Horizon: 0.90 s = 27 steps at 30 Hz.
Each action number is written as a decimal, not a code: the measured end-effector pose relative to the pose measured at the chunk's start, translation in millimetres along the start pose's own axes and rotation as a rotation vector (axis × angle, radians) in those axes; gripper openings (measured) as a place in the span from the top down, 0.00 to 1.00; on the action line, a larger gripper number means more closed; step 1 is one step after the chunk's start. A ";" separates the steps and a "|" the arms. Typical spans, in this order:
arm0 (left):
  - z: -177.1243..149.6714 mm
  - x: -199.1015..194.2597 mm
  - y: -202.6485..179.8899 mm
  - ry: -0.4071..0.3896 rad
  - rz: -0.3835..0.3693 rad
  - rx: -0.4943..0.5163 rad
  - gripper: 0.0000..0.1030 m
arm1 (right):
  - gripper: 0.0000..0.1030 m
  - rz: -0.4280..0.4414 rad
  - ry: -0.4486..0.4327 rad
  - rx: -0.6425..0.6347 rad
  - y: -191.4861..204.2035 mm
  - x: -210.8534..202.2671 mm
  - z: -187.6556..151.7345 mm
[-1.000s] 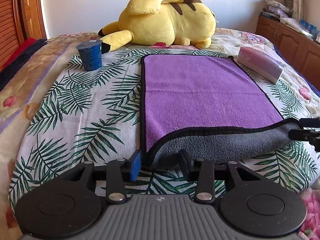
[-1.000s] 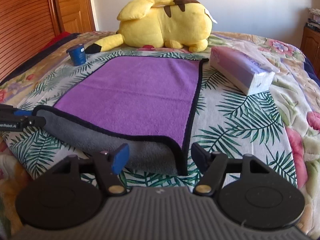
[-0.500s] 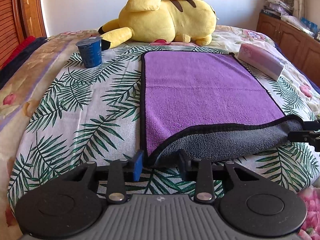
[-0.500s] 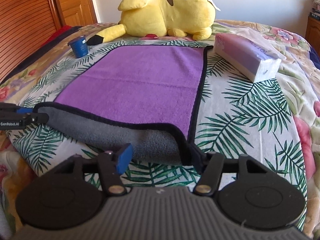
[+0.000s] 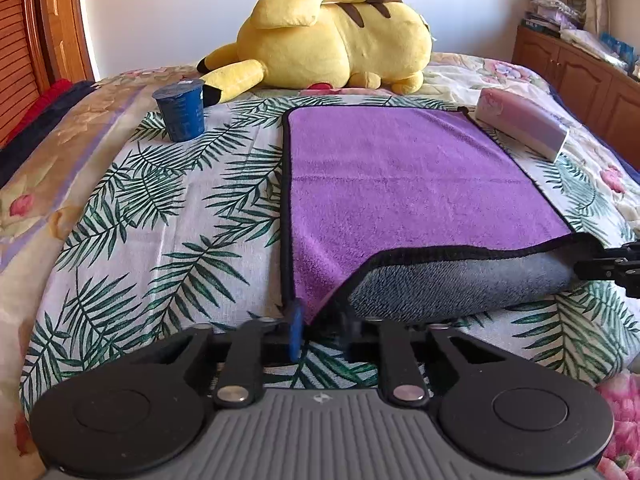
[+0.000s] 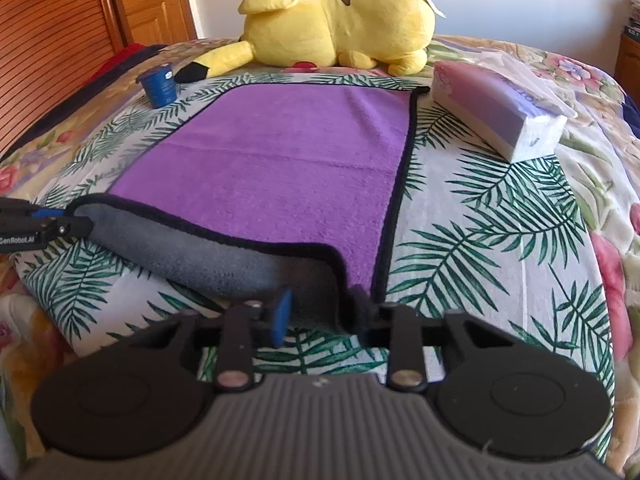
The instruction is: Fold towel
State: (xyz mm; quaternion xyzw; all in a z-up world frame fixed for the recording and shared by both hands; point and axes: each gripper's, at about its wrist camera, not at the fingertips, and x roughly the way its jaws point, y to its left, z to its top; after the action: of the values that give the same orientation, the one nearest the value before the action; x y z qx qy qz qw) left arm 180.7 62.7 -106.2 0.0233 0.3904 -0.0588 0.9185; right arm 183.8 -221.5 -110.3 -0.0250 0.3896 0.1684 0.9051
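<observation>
Gripping the towel at its near corners, left gripper and right gripper each pinched shut on the hem between their jaws, I should lift both evenly forward.

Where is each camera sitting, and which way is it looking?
Left wrist: on the left gripper at the towel's near left corner, facing the plush; right gripper shows at the edge.
Right wrist: on the right gripper at the near right corner, facing the plush too; left gripper shows at the edge.
Shared: towel, plush, cup, tissue pack.
</observation>
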 end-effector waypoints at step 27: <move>23.8 -36.0 -11.3 -0.148 -0.051 0.021 1.00 | 0.91 -0.001 -0.164 0.011 -7.2 -20.6 19.1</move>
State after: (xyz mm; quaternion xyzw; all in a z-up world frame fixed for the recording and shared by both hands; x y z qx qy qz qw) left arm 171.5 52.6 -63.8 0.0184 0.3213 -0.0880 0.9427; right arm 186.3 -230.8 -82.8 -0.0063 0.3149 0.1670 0.9343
